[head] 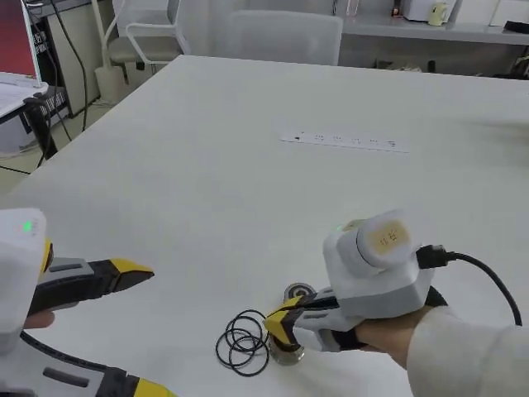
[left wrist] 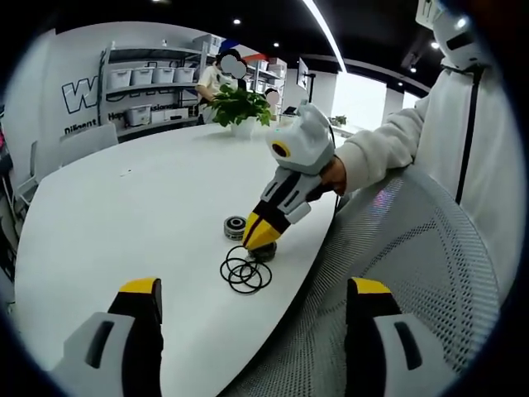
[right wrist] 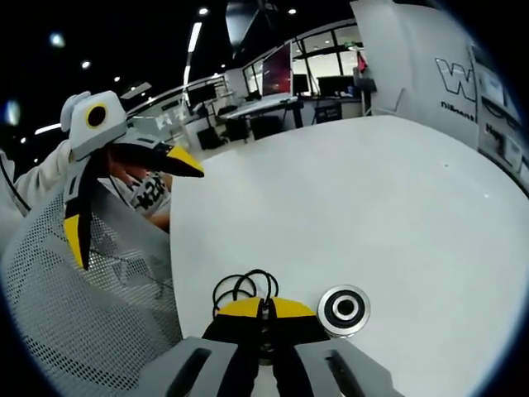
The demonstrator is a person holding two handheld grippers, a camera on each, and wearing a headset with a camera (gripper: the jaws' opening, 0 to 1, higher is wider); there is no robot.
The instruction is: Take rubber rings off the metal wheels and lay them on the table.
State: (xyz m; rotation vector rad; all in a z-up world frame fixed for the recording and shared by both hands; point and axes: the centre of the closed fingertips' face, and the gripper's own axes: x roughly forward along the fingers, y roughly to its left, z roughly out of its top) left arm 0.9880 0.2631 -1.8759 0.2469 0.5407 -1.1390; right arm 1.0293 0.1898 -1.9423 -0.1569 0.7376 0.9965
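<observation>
Near the front edge of the table point(head: 248, 165), I am pressing my right gripper point(head: 279, 327), jaws closed, down on one metal wheel point(head: 287, 354) beside a heap of freed rubber rings point(head: 244, 341), my left gripper point(left wrist: 254, 287) hanging wide open, the second wheel point(head: 299, 292) seemingly awaiting its turn.

Bright even overhead ceiling lights, soft shadows on white table point(head: 248, 149); gripper views fisheye-warped at edges, sharp.

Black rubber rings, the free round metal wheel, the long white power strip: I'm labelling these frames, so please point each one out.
Black rubber rings point(head: 244, 341), head view, on the overlapping loops of the pile.
Round metal wheel point(right wrist: 344, 308), right gripper view, on its centre.
White power strip point(head: 343, 141), head view, middle of its top face.
</observation>
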